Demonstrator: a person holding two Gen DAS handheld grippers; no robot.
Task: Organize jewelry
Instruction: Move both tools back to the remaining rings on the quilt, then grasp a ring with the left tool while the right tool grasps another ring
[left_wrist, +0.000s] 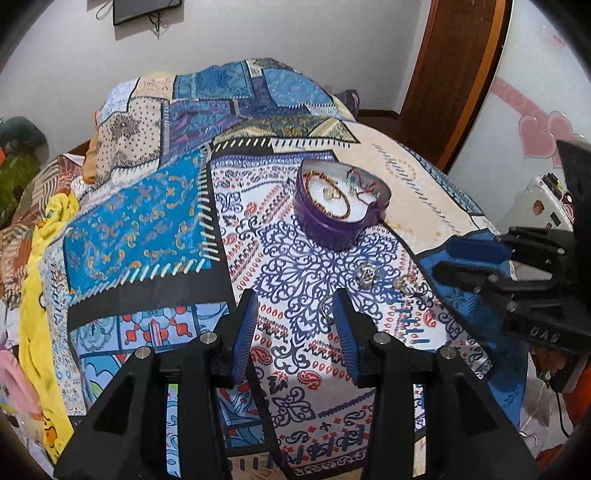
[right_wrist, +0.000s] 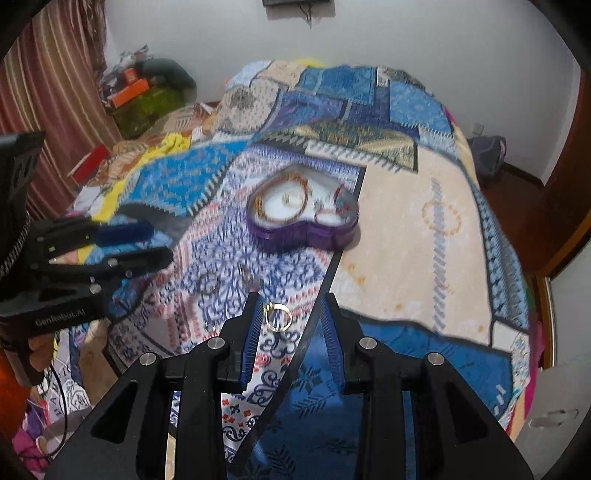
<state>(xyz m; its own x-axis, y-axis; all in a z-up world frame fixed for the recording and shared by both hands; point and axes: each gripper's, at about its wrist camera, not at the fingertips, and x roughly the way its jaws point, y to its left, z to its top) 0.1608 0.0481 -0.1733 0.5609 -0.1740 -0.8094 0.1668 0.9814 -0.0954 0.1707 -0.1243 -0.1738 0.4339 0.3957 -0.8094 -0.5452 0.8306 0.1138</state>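
Observation:
A purple heart-shaped box (left_wrist: 341, 206) lies open on the patterned bedspread, with bracelets and small jewelry on its white lining; it also shows in the right wrist view (right_wrist: 303, 218). My left gripper (left_wrist: 295, 306) is open, low over the cloth, with a thin ring (left_wrist: 327, 308) by its right finger. Two more small pieces, a silver one (left_wrist: 366, 275) and a ring (left_wrist: 404, 283), lie between it and the box. My right gripper (right_wrist: 291, 314) is open, and a gold ring (right_wrist: 277, 316) appears between its fingers, close to the left finger. I cannot tell whether the ring rests on the cloth.
The bedspread (left_wrist: 155, 221) covers a bed with yellow cloth (left_wrist: 33, 295) and clutter at its left edge. A wooden door (left_wrist: 450, 74) stands at the right. The right gripper appears in the left wrist view (left_wrist: 472, 258), and the left in the right wrist view (right_wrist: 136, 243).

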